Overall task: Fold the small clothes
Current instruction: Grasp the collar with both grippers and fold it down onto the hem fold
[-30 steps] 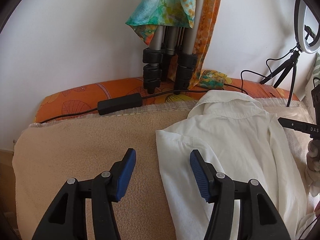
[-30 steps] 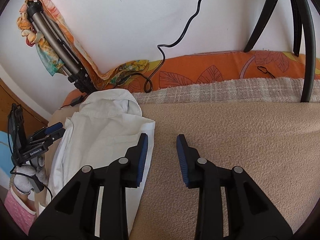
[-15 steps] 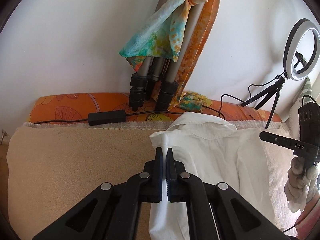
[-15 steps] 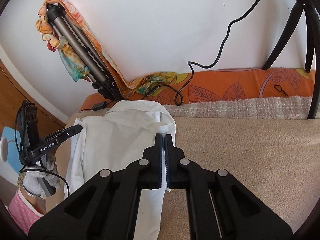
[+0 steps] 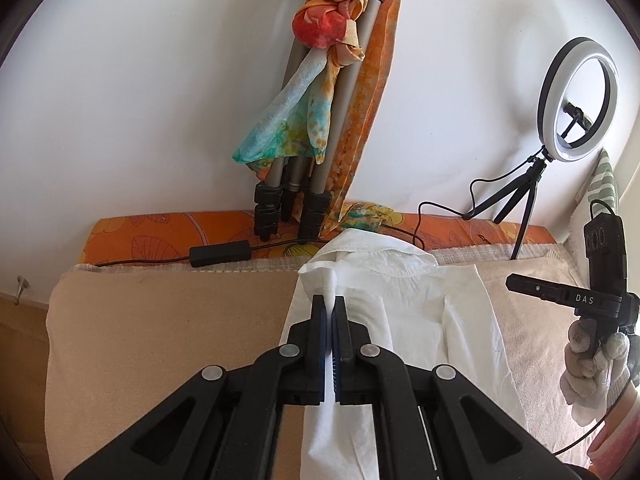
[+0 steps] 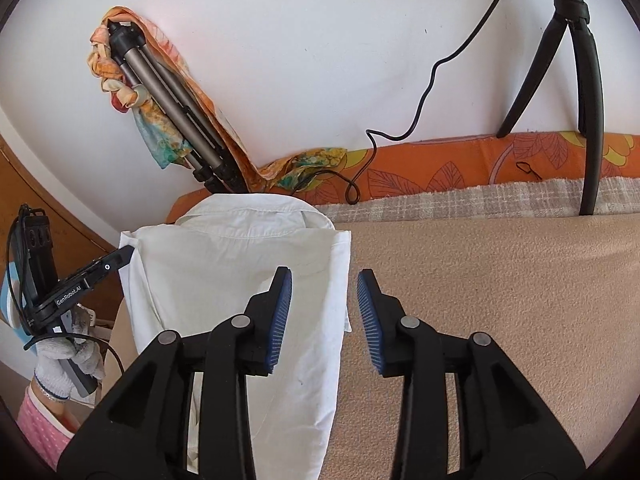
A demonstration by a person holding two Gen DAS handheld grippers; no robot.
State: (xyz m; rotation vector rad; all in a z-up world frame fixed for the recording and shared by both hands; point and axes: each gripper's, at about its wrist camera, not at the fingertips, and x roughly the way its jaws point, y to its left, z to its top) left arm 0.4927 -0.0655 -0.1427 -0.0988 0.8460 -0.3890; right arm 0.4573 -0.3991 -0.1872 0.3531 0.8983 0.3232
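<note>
A white collared shirt lies on the beige blanket, collar toward the wall. My left gripper is shut on the shirt's left edge near the shoulder and holds a ridge of cloth raised off the blanket. In the right wrist view the shirt is spread flat. My right gripper hangs above its right edge with the jaws opening. The edge passes below the gap and the pads do not press it. A gloved hand carries that right gripper at the far right of the left wrist view.
A folded tripod wrapped in a colourful scarf leans on the white wall. A ring light on a small stand, a black adapter and cables sit on the orange cushion behind. Beige blanket stretches right.
Both grippers closed on the shirt's side edges and rose. The right one has since opened and its edge lies flat again. The left one still grips and has lifted further.
</note>
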